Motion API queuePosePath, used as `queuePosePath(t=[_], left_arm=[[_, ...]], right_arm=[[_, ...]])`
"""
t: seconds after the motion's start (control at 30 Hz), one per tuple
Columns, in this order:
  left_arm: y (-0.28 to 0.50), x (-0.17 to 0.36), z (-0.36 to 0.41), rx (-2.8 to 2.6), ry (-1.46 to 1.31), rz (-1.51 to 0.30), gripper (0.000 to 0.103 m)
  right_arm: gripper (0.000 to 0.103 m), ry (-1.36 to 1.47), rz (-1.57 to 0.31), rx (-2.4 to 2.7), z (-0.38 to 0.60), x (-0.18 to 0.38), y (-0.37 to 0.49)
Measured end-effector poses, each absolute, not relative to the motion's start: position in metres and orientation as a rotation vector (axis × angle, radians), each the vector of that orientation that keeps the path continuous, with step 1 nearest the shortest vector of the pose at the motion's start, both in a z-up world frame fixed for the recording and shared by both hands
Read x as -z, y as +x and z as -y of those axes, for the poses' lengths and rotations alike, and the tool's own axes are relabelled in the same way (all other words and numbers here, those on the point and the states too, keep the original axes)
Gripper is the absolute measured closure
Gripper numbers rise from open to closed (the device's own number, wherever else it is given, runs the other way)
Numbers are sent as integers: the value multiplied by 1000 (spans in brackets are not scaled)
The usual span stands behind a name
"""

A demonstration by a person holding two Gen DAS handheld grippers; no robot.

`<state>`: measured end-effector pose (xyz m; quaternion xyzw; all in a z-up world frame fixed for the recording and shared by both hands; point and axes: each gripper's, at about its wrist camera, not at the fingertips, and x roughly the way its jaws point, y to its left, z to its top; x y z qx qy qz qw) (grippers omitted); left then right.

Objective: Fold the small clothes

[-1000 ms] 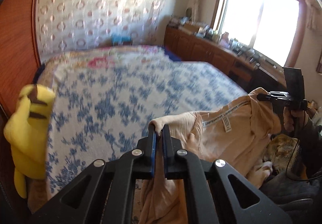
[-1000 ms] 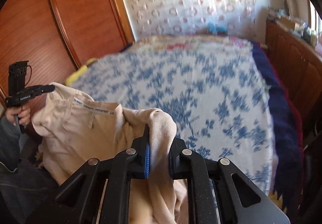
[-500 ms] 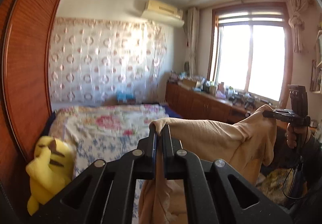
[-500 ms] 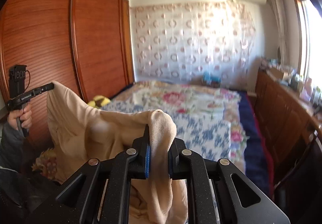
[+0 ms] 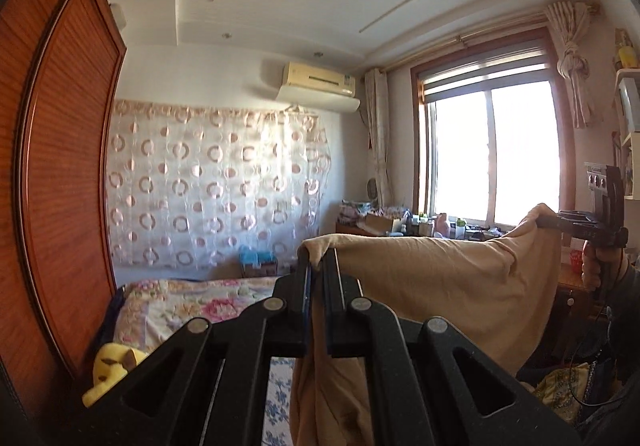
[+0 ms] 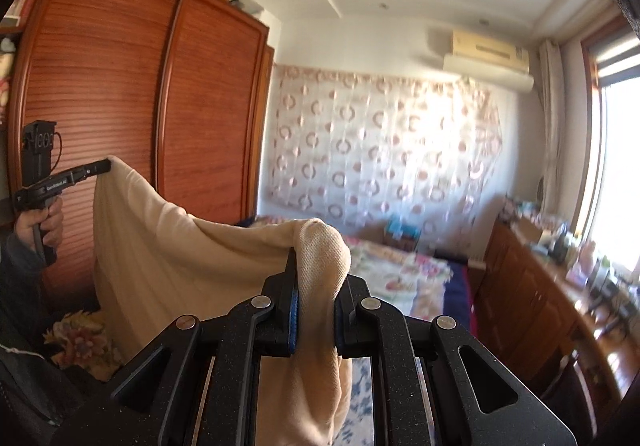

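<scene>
A beige garment hangs in the air between the two grippers, stretched out over the bed with nothing under it touching the cloth. The left gripper has its fingers clenched on one corner of the garment — the fabric bunches over the fingertips and drops straight down between them. The right gripper grasps the opposite corner in the same way, a thick roll of cloth wedged between its fingers and draped over the tip on the right side. In the left wrist view the right gripper shows at the far right edge, held in a hand, with the top edge of the garment sagging slightly between the two grips. In the right wrist view the left gripper appears at the left, held by a hand in front of a wooden wardrobe.

The bed has a floral cover, and a yellow plush toy lies at its edge beside the wardrobe. A patterned curtain hangs on the far wall below an air conditioner. A bright window stands above a cluttered desk.
</scene>
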<state>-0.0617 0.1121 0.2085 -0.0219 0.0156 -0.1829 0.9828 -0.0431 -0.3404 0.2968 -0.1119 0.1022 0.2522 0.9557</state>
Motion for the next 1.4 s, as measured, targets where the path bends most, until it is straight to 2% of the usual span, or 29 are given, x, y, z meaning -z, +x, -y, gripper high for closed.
queuePosePath(t=[0.23, 0.37, 0.5, 0.8, 1.07, 1.4], left_arm=[[-48, -242, -123, 336, -24, 13, 101], [-11, -243, -121, 297, -19, -23, 101], [55, -220, -122, 244, 0, -105, 101], [219, -108, -109, 191, 13, -361, 100], [298, -45, -87, 203, 39, -541, 100], [373, 16, -76, 233, 31, -684, 99]], right_arm=[[93, -263, -115, -497, 338, -343, -46], [93, -274, -137, -470, 331, -351, -9], [93, -294, -219, -442, 319, -339, 58], [93, -297, -446, -417, 305, -219, 230], [93, -276, -645, -403, 297, -118, 338], [93, -240, -815, -385, 303, -37, 430]])
